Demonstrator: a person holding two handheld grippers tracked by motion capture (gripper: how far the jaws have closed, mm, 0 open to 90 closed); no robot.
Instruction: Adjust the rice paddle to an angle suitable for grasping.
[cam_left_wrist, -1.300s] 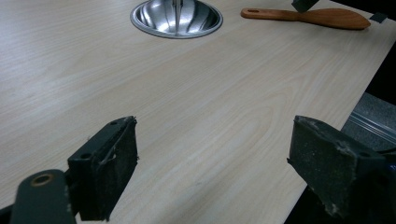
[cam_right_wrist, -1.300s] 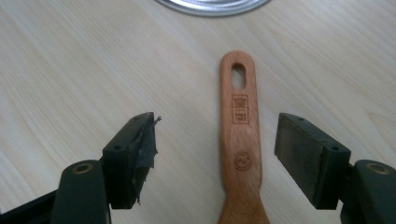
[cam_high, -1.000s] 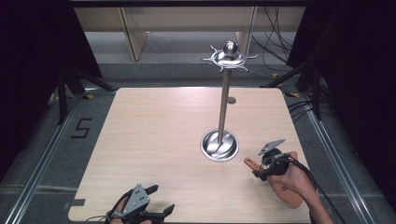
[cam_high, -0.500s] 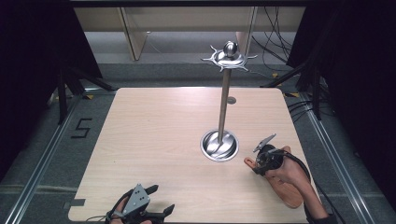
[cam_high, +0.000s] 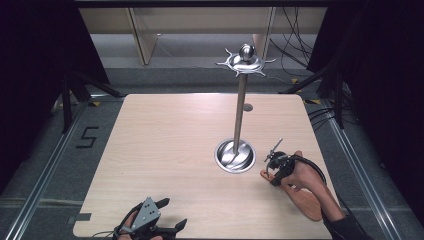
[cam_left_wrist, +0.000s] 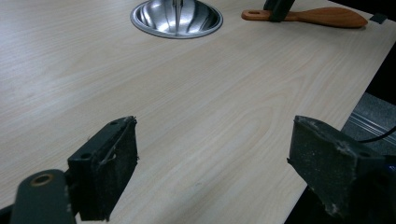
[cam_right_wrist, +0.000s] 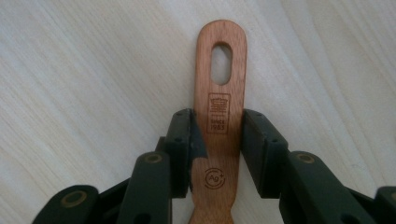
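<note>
Your spoon (cam_right_wrist: 220, 122) lies flat on the table (cam_high: 165, 150), just right of the stand (cam_high: 235, 156), and your right gripper (cam_right_wrist: 218, 140) has closed on its handle below the hanging slot. Judging by the hooks at the stand's top, the lift and the hanging are probably still ahead. Your left gripper (cam_left_wrist: 212, 154) waits wide open and empty, well apart from the stand at the near edge.

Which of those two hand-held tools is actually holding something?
The right tool: its jaws are shut on the wooden spatula handle, near the metal stand. The left tool hangs open above bare table.
</note>
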